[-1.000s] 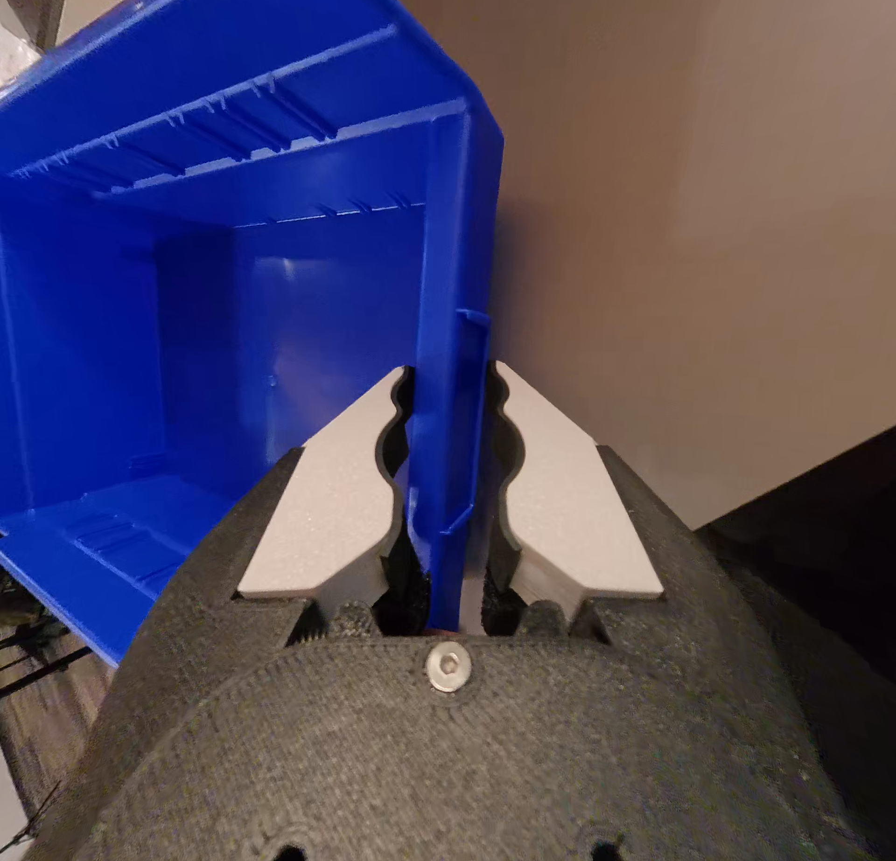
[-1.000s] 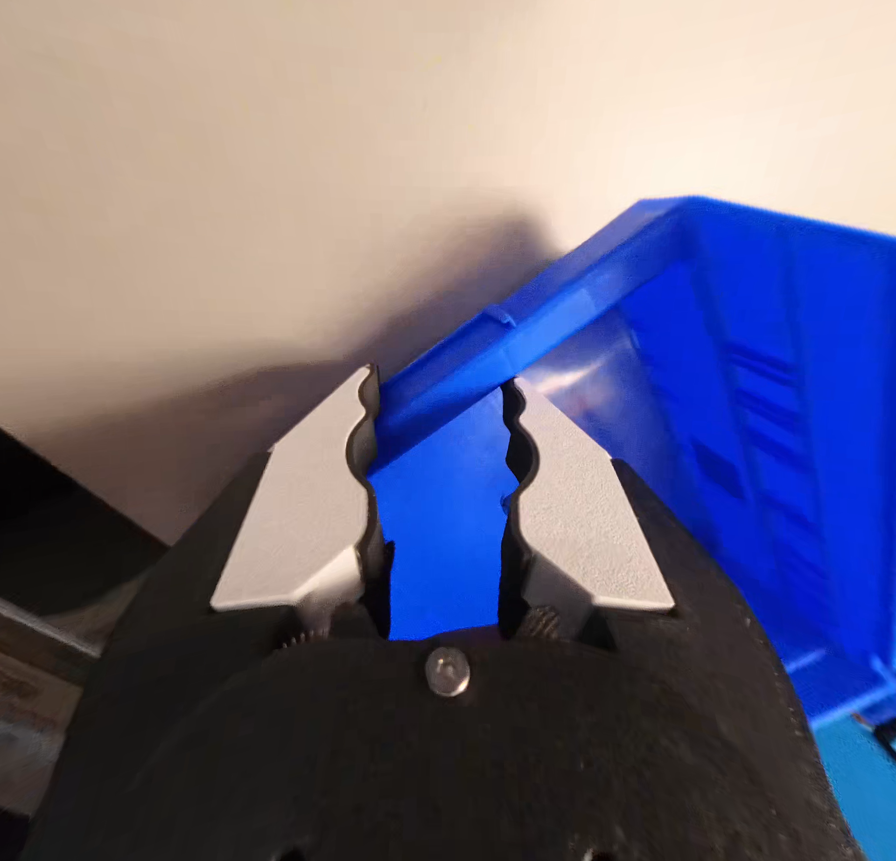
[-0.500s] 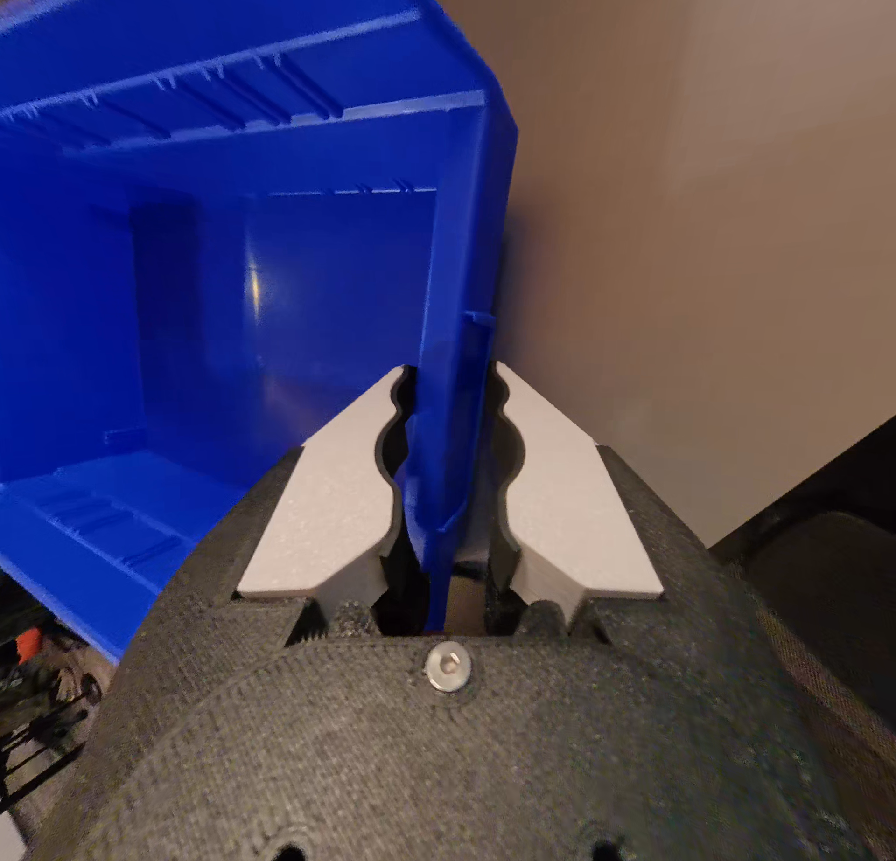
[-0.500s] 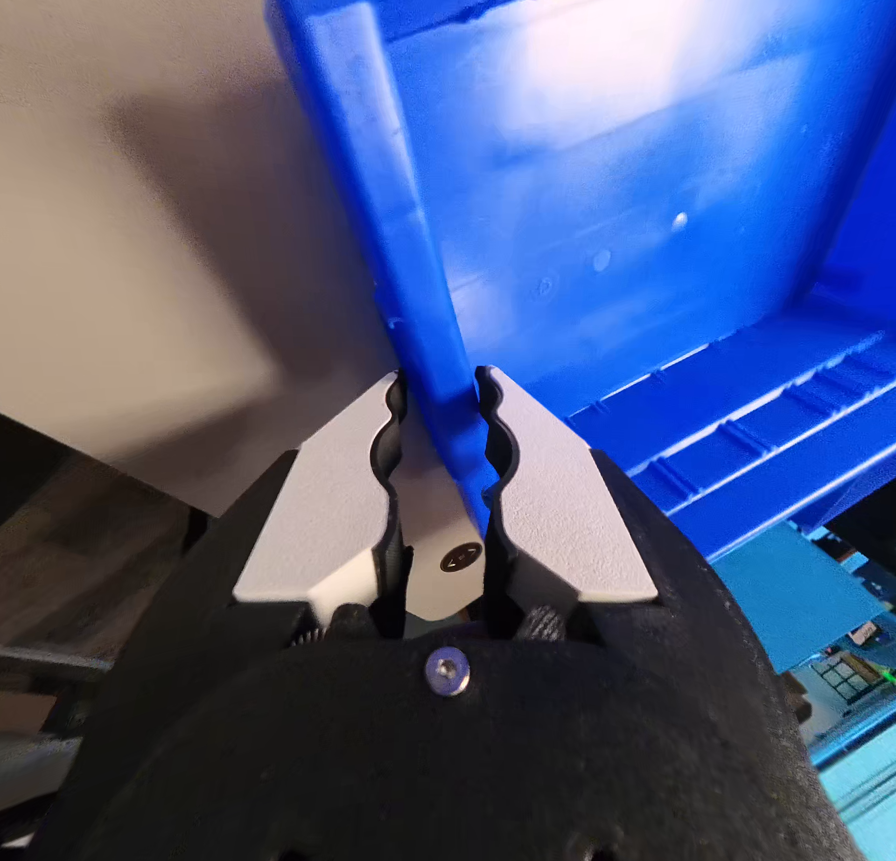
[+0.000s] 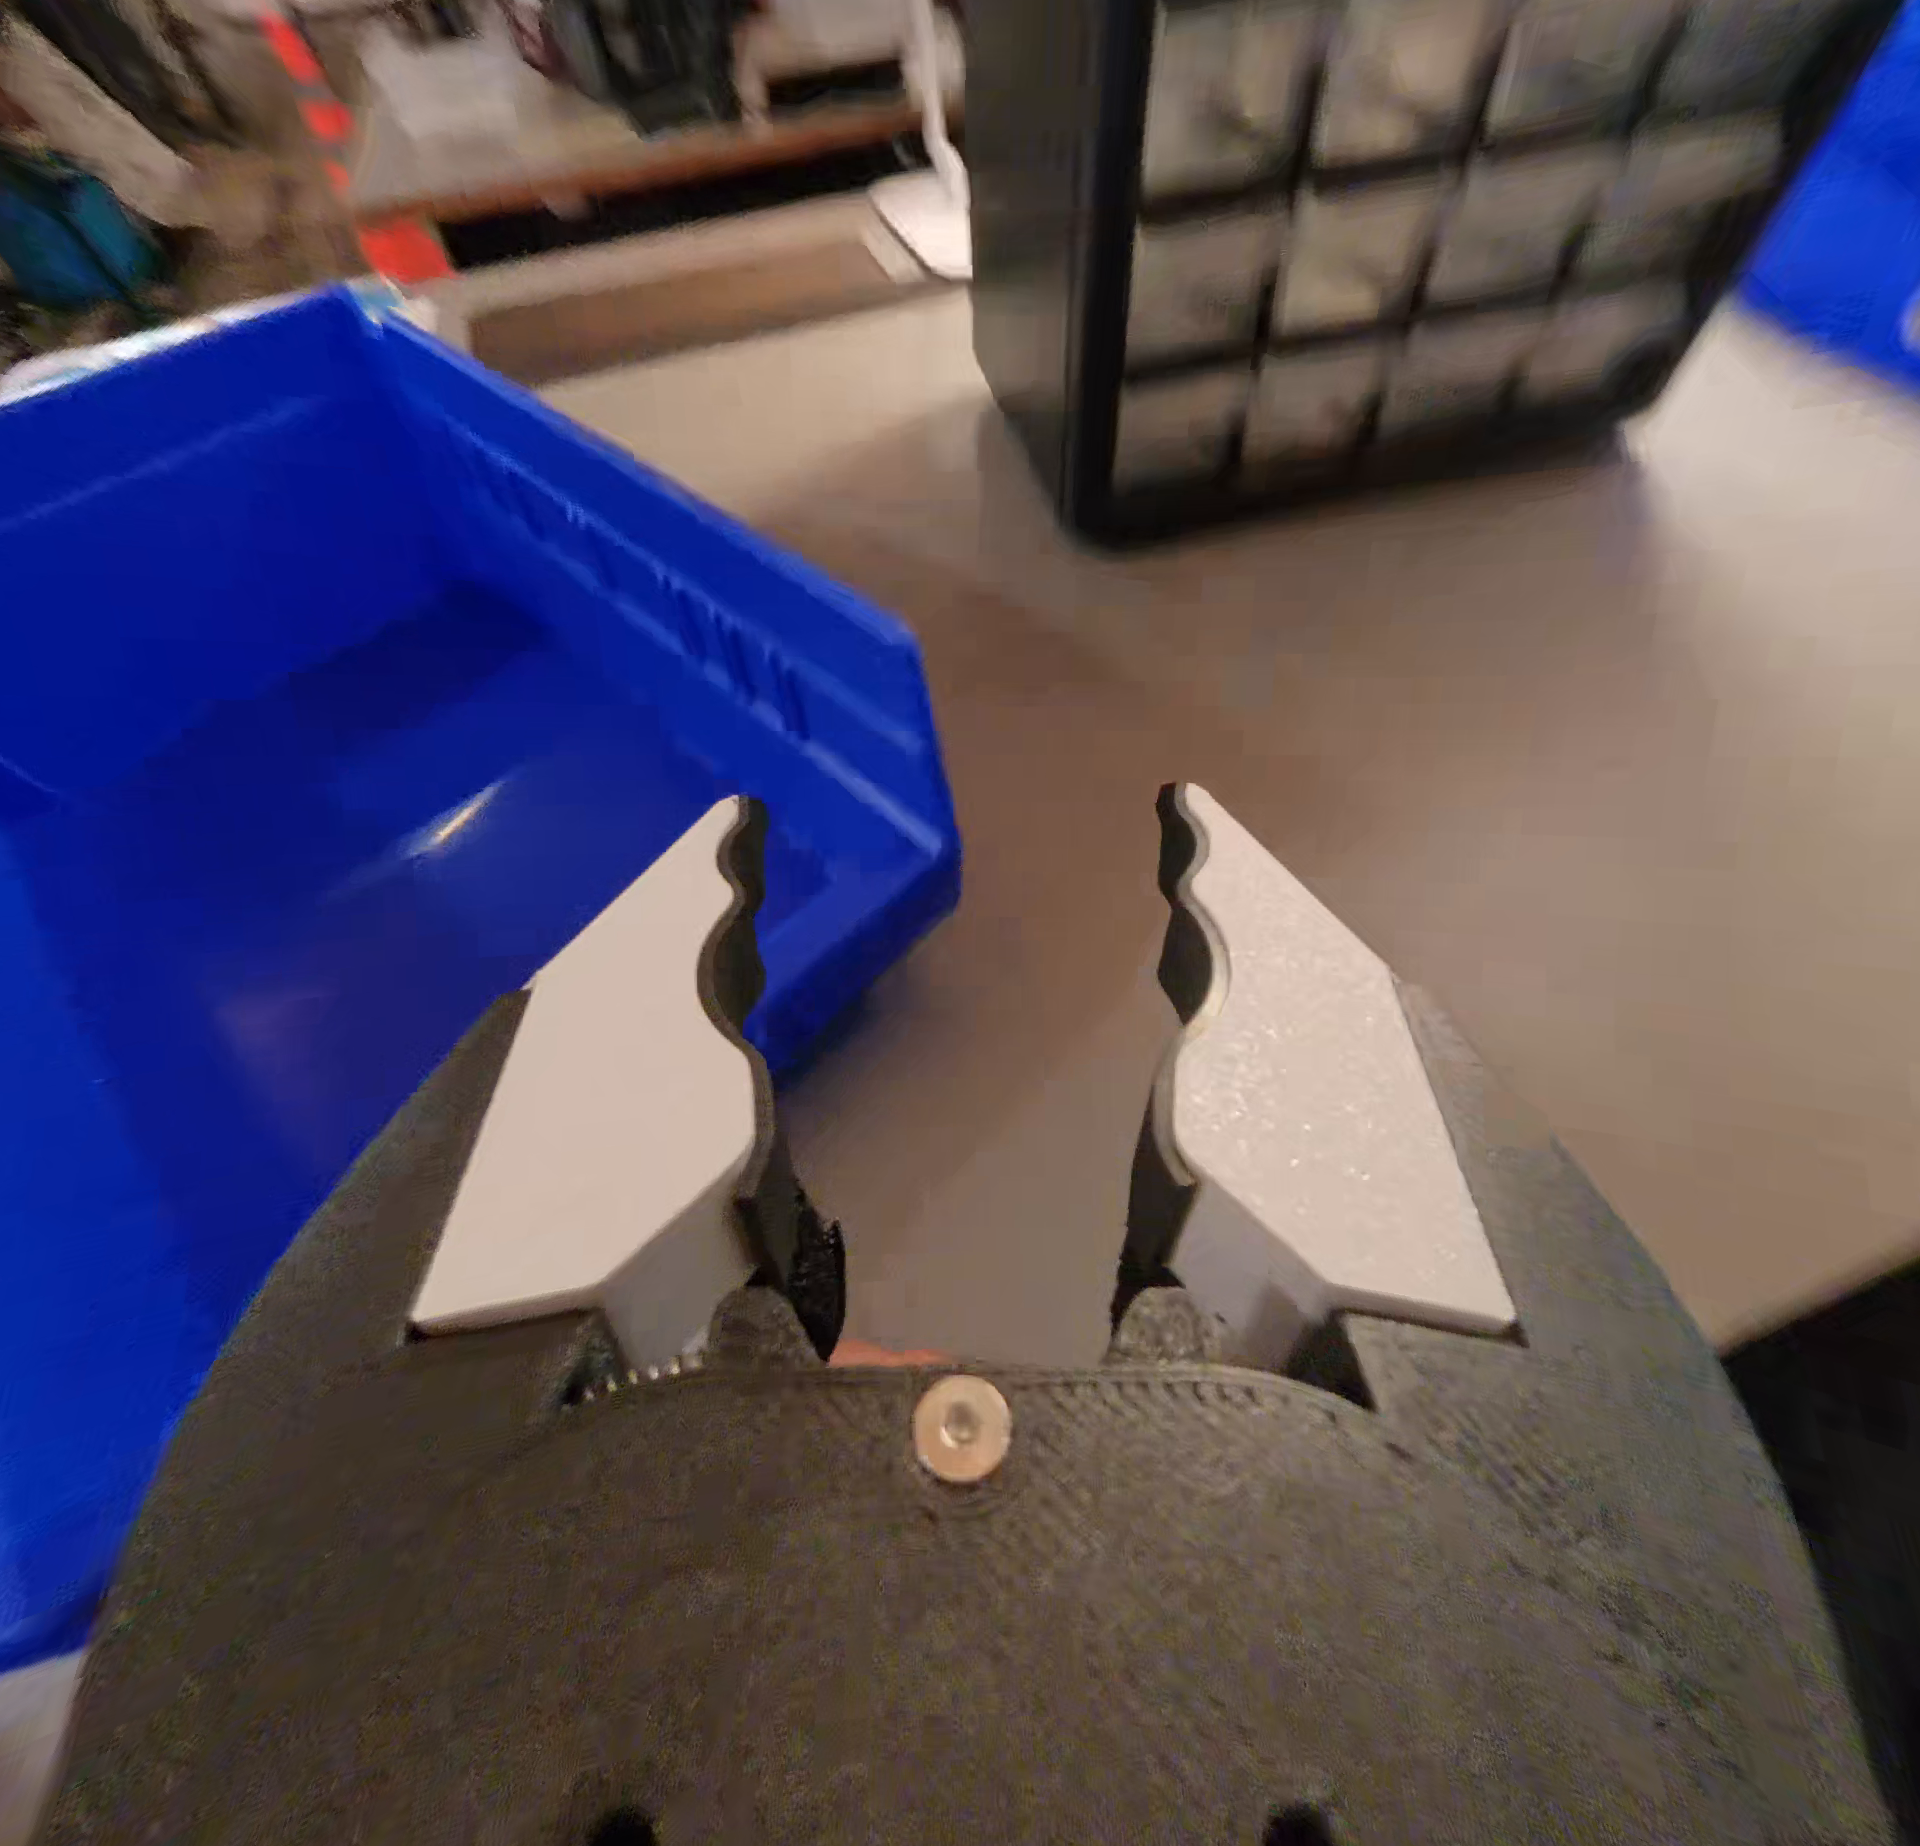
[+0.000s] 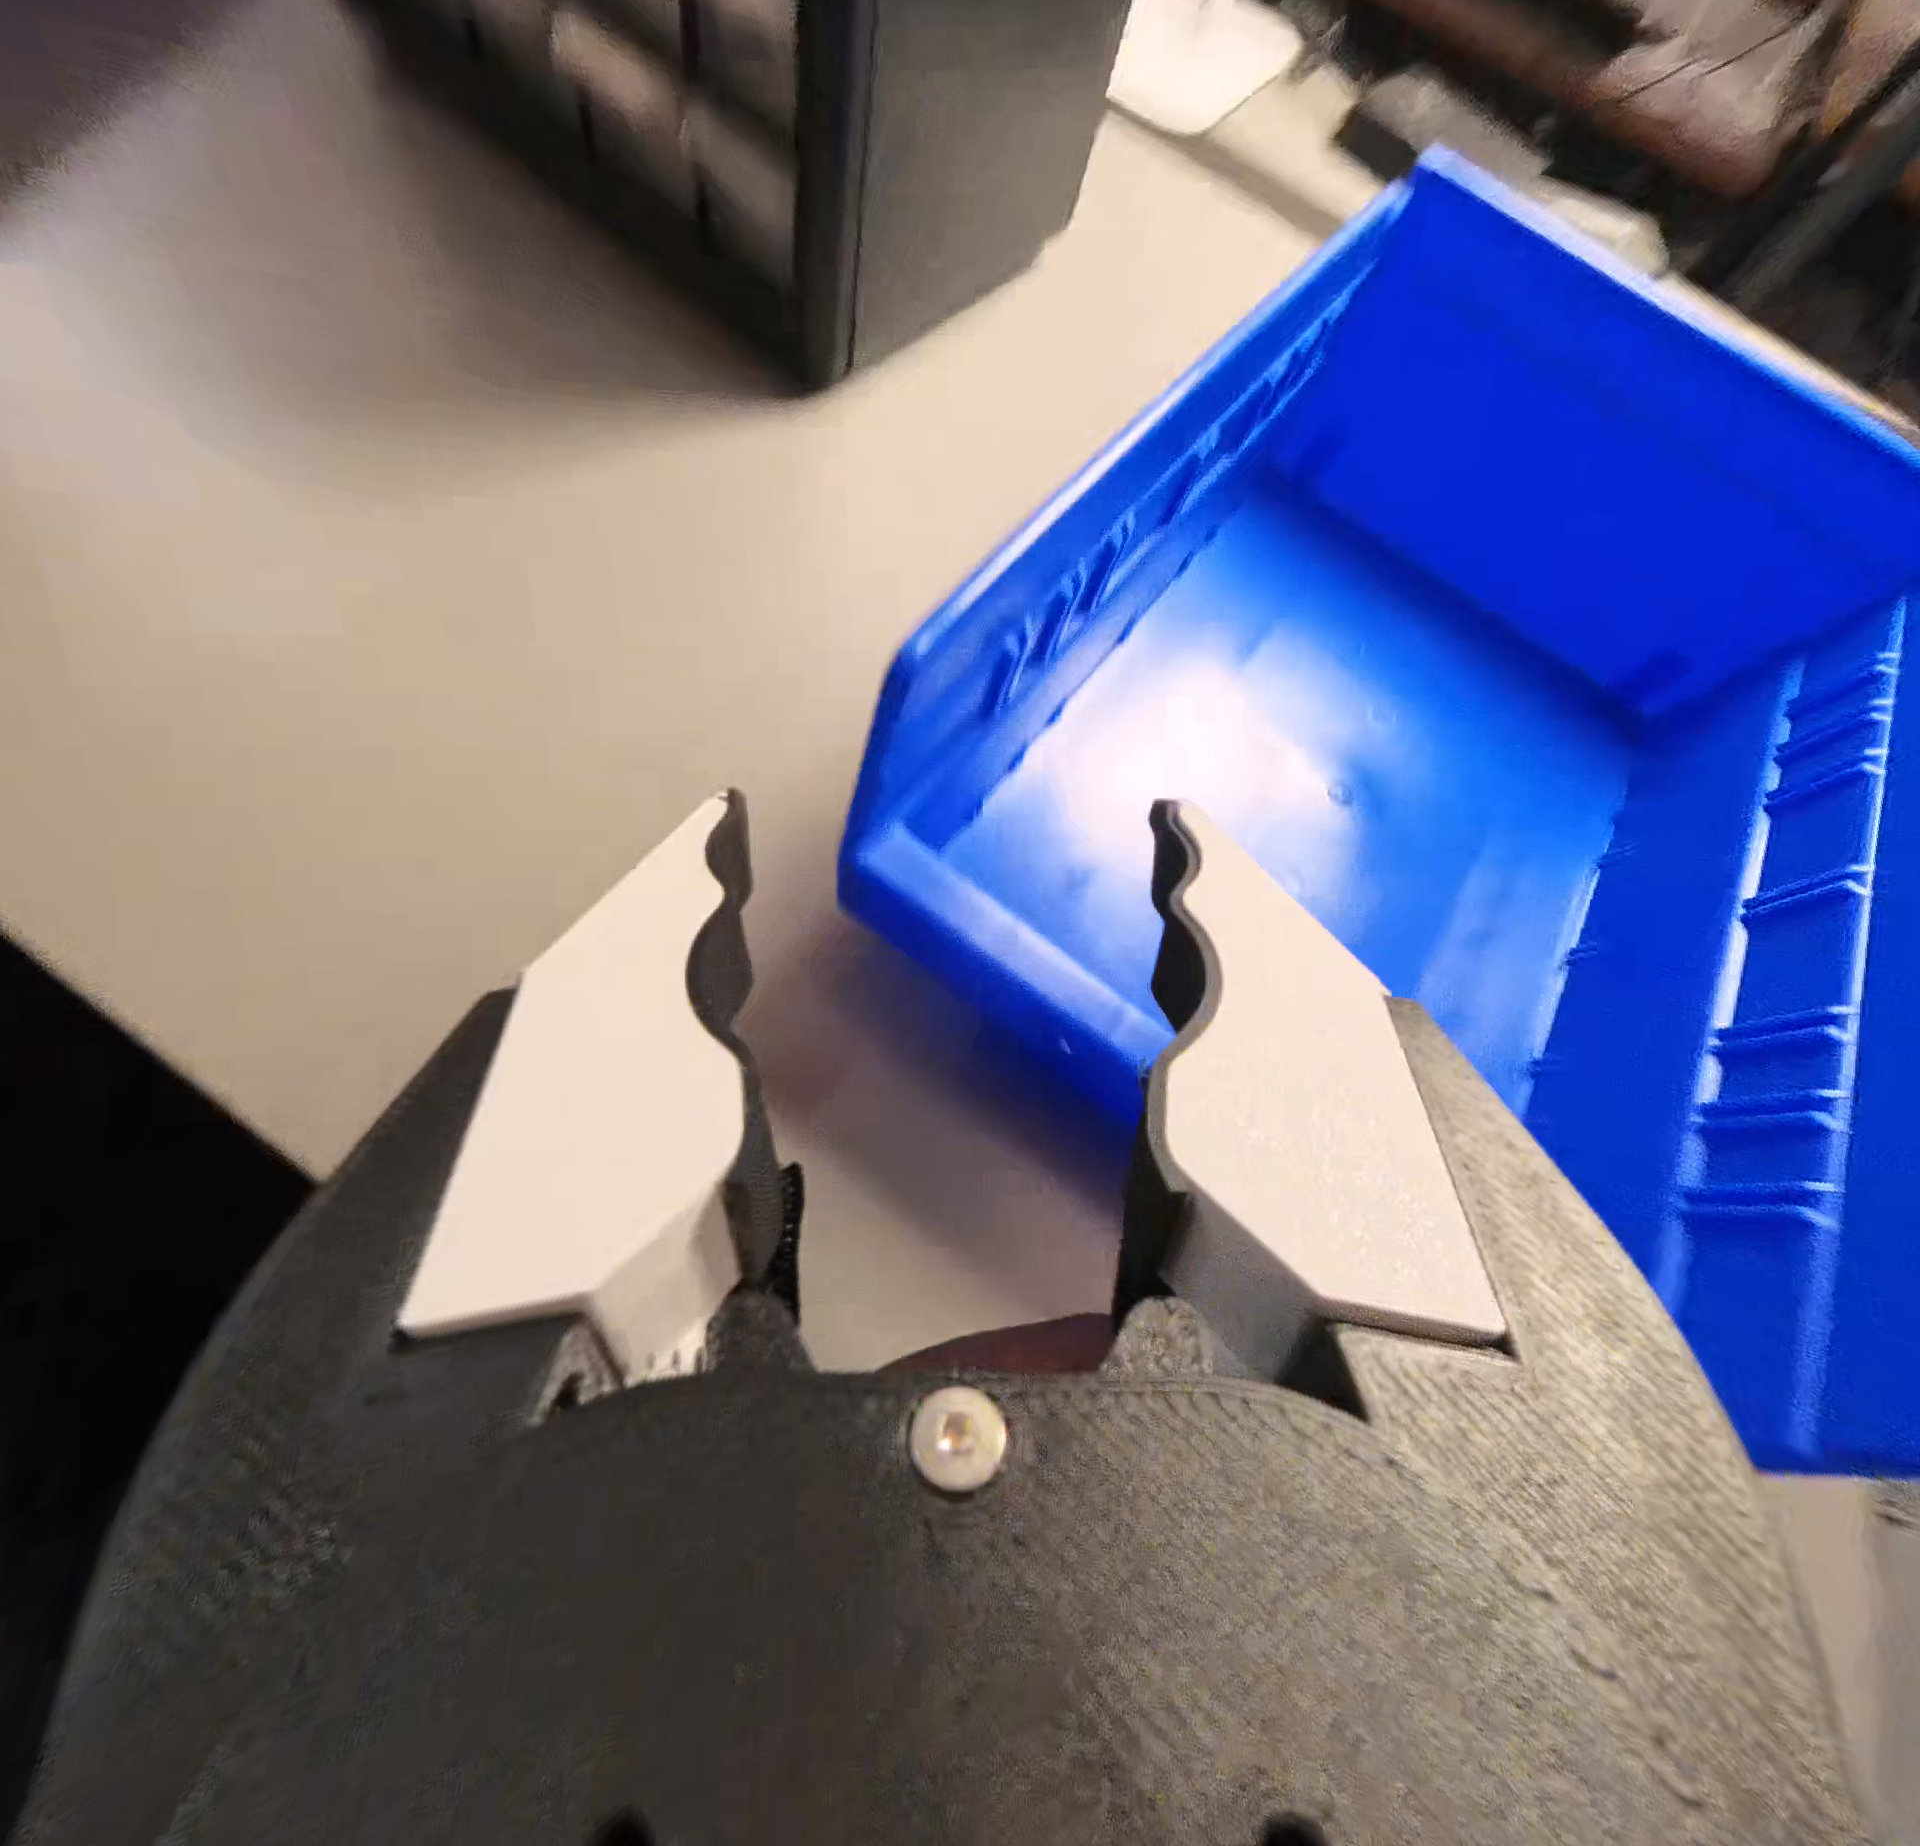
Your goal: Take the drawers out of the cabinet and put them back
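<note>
My left gripper [image 5: 958,799] is open and holds nothing. A blue bin [image 5: 364,757] rests on the grey table [image 5: 1351,705] at its left, one corner just under the left fingertip, with no pad pressing on it. My right gripper [image 6: 951,801] is open and holds nothing. A second blue bin [image 6: 1455,757] lies at its right, its near rim below the right finger [image 6: 1268,1017]. The black cabinet [image 5: 1403,238] of many small drawers stands farther back between the bins. It also shows in the right wrist view [image 6: 675,134]. All is blurred by motion.
A white stand base [image 5: 925,207] sits behind the cabinet. It also shows in the right wrist view [image 6: 1205,40]. A strip of the other blue bin [image 5: 1849,238] shows at the far right. The table's front edge [image 6: 156,1048] runs close to my grippers. Cluttered shelves lie beyond.
Both grippers were shut on the walls of the raised, tilted blue bins. Both have now opened and let go, and the bins rest on the table. The grippers have drawn back.
</note>
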{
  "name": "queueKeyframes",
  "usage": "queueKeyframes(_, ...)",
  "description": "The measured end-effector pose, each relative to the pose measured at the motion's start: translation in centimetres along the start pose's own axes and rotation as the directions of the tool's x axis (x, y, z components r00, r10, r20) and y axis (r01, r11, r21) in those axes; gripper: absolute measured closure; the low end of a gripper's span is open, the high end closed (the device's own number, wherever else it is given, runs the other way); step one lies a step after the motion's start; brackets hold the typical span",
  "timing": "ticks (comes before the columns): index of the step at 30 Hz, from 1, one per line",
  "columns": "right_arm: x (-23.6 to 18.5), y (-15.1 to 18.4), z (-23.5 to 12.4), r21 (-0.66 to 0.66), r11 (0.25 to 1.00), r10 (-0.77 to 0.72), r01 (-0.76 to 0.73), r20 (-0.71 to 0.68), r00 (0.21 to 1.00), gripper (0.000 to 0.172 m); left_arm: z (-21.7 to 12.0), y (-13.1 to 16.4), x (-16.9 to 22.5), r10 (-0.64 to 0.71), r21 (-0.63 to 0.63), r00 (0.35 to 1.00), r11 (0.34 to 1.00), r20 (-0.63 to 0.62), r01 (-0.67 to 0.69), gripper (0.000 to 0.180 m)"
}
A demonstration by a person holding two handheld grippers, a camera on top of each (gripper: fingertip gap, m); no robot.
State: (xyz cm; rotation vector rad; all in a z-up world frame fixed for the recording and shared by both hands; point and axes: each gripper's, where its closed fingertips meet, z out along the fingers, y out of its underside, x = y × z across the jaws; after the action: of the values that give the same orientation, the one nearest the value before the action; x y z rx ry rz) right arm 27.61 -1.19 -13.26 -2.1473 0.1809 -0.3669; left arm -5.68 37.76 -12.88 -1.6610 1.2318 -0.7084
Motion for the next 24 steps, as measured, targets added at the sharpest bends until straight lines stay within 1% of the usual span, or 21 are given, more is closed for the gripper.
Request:
queueKeyframes(1, 0.0, -0.8, 0.6, 0.051, 0.997, 0.057, -0.054, -0.044, 0.997, 0.09, 0.9, -0.8, 0.3, -0.045, 0.051, 0.998, 0.998, 0.04, 0.043, 0.102)
queueKeyframes(2, 0.2, -1.4, 1.3, 0.091, 0.991, 0.103, -0.095, -0.095, 0.99, 0.09, 1.9, -1.3, 0.4, -0.063, 0.075, 0.994, 0.996, 0.093, 0.056, 0.1)
queueKeyframes(4, 0.9, -1.9, 2.7, 0.116, 0.984, 0.157, -0.136, -0.204, 0.966, 0.092, 3.7, -2.0, 0.0, -0.075, 0.098, 0.976, 0.994, 0.205, 0.056, 0.101)
queueKeyframes(5, 1.4, -2.0, 3.2, 0.116, 0.983, 0.171, -0.145, -0.263, 0.949, 0.096, 4.5, -2.4, -0.1, -0.089, 0.107, 0.968, 0.992, 0.235, 0.065, 0.103)
queueKeyframes(6, 2.0, -2.0, 3.6, 0.118, 0.981, 0.187, -0.156, -0.315, 0.93, 0.102, 5.2, -2.7, -0.3, -0.098, 0.112, 0.96, 0.991, 0.262, 0.071, 0.107)
queueKeyframes(7, 2.4, -2.1, 3.9, 0.126, 0.978, 0.203, -0.169, -0.349, 0.915, 0.114, 5.8, -2.8, -0.8, -0.096, 0.112, 0.948, 0.992, 0.302, 0.065, 0.116)
queueKeyframes(9, 2.8, -2.1, 4.6, 0.141, 0.965, 0.26, -0.223, -0.362, 0.895, 0.139, 6.5, -2.3, -2.4, -0.068, 0.078, 0.915, 0.996, 0.399, 0.04, 0.133)
queueKeyframes(10, 2.9, -2.2, 4.9, 0.149, 0.959, 0.279, -0.24, -0.36, 0.89, 0.151, 6.7, -1.8, -3.1, -0.054, 0.054, 0.901, 0.998, 0.431, 0.034, 0.142)
queueKeyframes(11, 3.2, -2.2, 4.9, 0.157, 0.957, 0.287, -0.244, -0.374, 0.882, 0.163, 6.5, -1.5, -3.7, -0.047, 0.05, 0.893, 0.998, 0.448, 0.028, 0.156)
queueKeyframes(12, 3.6, -2.1, 4.8, 0.16, 0.958, 0.284, -0.239, -0.401, 0.871, 0.166, 6.2, -1.4, -4.1, -0.044, 0.06, 0.893, 0.998, 0.449, 0.019, 0.157)
queueKeyframes(14, 4.2, -1.8, 4.6, 0.174, 0.958, 0.28, -0.226, -0.421, 0.863, 0.167, 5.2, -1.0, -5.0, -0.037, 0.071, 0.883, 0.997, 0.467, 0.004, 0.166)
queueKeyframes(17, 5.6, -1.0, 3.8, 0.191, 0.954, 0.293, -0.229, -0.455, 0.841, 0.166, 3.5, -0.3, -7.7, -0.025, 0.081, 0.86, 0.997, 0.509, -0.018, 0.176)
queueKeyframes(20, 6.9, -0.4, 3.4, 0.199, 0.949, 0.309, -0.243, -0.452, 0.837, 0.166, 2.7, 0.4, -10.1, -0.041, 0.089, 0.867, 0.996, 0.497, -0.004, 0.177)
queueKeyframes(24, 8.9, 0.3, 3.1, 0.17, 0.962, 0.27, -0.214, -0.48, 0.834, 0.167, 2.5, 0.7, -12.7, -0.048, 0.08, 0.865, 0.997, 0.499, 0.01, 0.176)
